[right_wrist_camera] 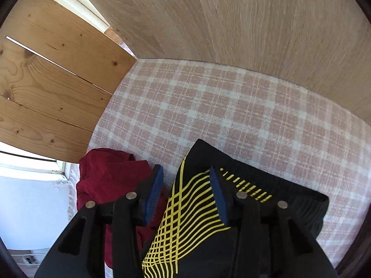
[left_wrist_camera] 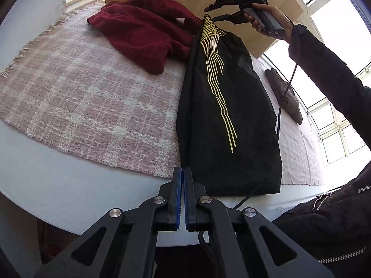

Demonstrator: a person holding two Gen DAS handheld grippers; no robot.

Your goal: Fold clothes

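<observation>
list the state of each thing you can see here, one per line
black shorts: laid out long on the blanket, not lifted
red garment: crumpled heap beside the shorts
plaid blanket: spread flat
brown item: lying on the blanket, apart
left gripper: shut, at the shorts' near edge
right gripper: open over the shorts' far end

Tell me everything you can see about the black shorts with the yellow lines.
The black shorts look like thin, slightly shiny synthetic fabric, printed with yellow lines that cross into a grid near the waistband and run down in a narrowing stripe. They lie lengthwise on the pink plaid blanket, with one end over the white surface beyond it, beside the red garment. The right claw is open over the waistband end; the left claw is shut near the other end.
</observation>
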